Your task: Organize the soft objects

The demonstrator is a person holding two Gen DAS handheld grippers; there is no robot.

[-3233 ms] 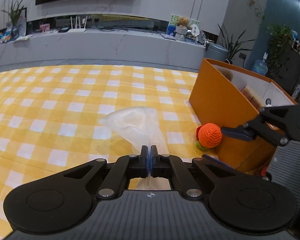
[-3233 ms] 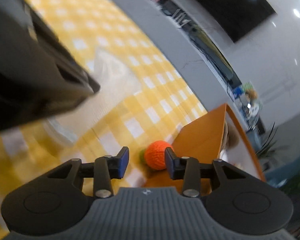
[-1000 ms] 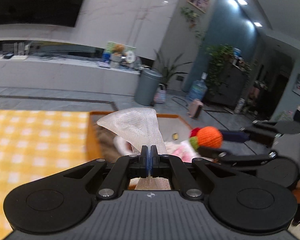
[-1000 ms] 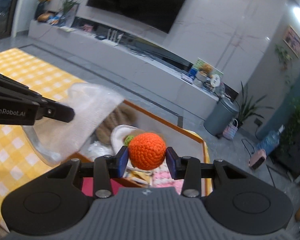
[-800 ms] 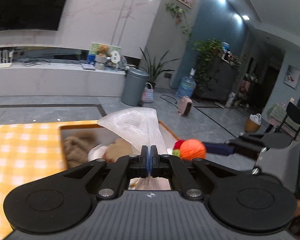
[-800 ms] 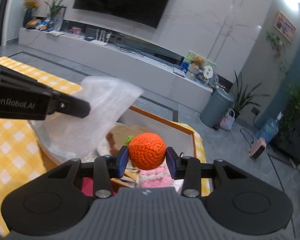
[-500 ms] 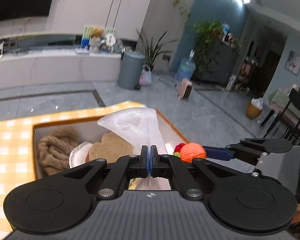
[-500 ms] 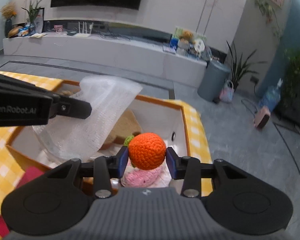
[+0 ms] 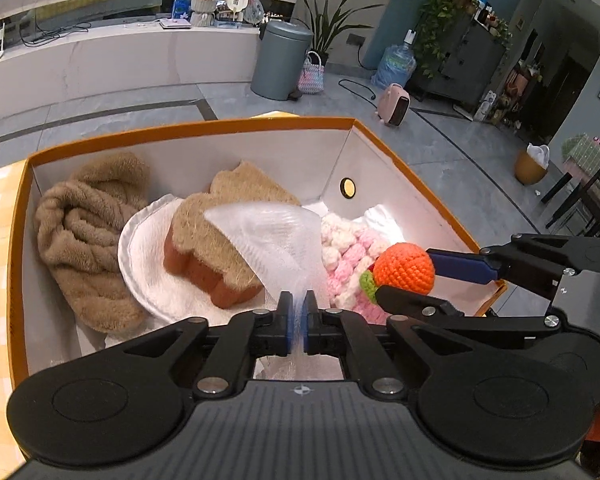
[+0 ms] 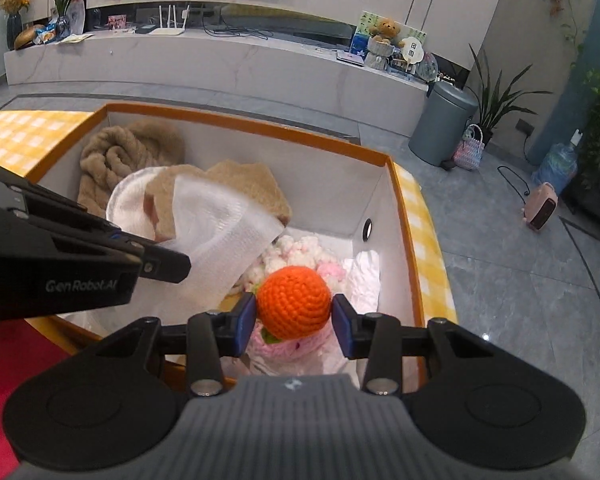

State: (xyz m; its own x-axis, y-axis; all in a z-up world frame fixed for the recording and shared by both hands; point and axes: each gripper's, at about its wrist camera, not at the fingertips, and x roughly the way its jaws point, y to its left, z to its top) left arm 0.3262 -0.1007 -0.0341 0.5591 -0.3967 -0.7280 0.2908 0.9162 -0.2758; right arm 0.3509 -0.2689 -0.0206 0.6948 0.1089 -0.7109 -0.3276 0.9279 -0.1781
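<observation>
Orange-rimmed box (image 9: pixel 188 130) holds a tan towel (image 9: pixel 88 240) in its far left corner. Over its middle, the left gripper (image 9: pixel 297 316), jaws just easing apart, has white mesh cloth (image 9: pixel 272 236) between them. Right gripper (image 10: pixel 294 318) clamps the orange crochet ball (image 10: pixel 294 306) above pink knitwear (image 9: pixel 348 256).

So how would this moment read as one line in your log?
left gripper: jaws just eased, white mesh cloth between | right gripper: gripping orange crochet ball | both over orange box

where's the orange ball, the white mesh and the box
orange ball (image 10: pixel 293 301): right wrist view, middle of its crocheted front
white mesh (image 9: pixel 272 236): left wrist view, its spread upper part
box (image 9: pixel 188 130): left wrist view, orange far rim
</observation>
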